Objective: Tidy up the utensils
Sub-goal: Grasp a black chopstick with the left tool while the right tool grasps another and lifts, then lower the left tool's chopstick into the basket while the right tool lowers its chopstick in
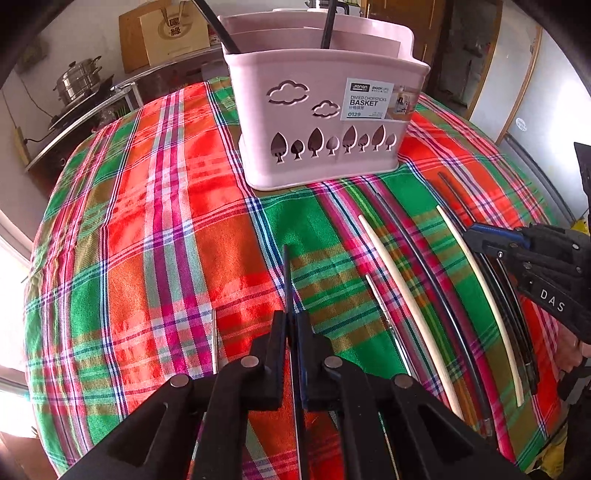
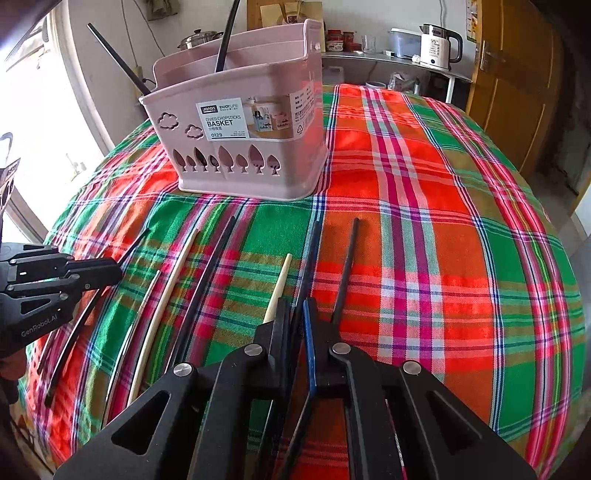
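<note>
- The thin dark chopstick [image 1: 287, 275] sits pinched between the two black fingers of the left gripper [image 1: 293, 325]. Its tip pokes out past the fingers, over the cloth.
- Another thin dark chopstick [image 2: 310, 258] sits between the fingers of the right gripper [image 2: 297, 314]. These fingers are closed narrow on it, one black and one with a blue pad.
- More long sticks lie side by side on the cloth between the two grippers: a cream chopstick [image 1: 406, 295], a second cream chopstick [image 1: 480, 295] and a black chopstick [image 1: 436, 288] between them.
- One more black stick [image 2: 345, 273] lies on the cloth just beside the right gripper.
- The pink plastic chopstick basket [image 1: 317, 122] stands upright farther back on the table. It has cloud and tree shapes cut in its front wall and a white label. Two black sticks [image 1: 328, 26] stand in it.
- Everything rests on a bright checked tablecloth [image 1: 147, 221] in red, green and orange.
- A white electric kettle [image 2: 439, 46] stands on a shelf behind the table, and a shiny metal steamer pot [image 1: 79, 79] sits off to the side.
</note>
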A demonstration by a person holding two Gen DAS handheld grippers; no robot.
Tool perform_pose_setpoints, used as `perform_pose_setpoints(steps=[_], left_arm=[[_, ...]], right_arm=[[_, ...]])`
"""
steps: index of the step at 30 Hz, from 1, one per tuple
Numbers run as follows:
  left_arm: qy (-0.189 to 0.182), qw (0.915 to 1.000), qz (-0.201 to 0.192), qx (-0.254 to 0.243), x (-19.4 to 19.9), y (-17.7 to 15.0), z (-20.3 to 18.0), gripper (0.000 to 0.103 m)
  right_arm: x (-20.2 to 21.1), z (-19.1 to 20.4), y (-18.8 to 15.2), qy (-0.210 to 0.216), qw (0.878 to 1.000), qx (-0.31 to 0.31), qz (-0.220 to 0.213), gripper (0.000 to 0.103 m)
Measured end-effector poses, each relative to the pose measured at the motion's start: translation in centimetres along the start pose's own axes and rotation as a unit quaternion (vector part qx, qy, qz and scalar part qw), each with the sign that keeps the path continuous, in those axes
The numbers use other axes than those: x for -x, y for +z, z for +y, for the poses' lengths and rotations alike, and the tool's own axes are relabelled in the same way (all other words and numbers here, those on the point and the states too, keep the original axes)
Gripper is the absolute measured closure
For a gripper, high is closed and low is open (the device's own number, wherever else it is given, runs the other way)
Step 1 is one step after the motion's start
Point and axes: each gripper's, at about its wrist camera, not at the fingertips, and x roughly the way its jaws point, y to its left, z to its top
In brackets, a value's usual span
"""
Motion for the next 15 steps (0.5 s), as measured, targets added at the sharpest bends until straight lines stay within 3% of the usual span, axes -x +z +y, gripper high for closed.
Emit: perform_pose_setpoints(steps=[7, 15], left_arm=[[-0.028, 0.9977, -0.056, 0.027, 3.4, 1.0, 0.6, 0.099], [-0.046, 0.9888, -0.137, 0.04, 9.9, 2.9, 1.3, 0.099]], right_arm=[[3.1, 0.1, 0.9, 0.021, 0.999, -0.003, -0.043, 0.097], [8.2, 0.6, 2.5, 0.04, 0.994, -0.001, -0.106, 0.097]])
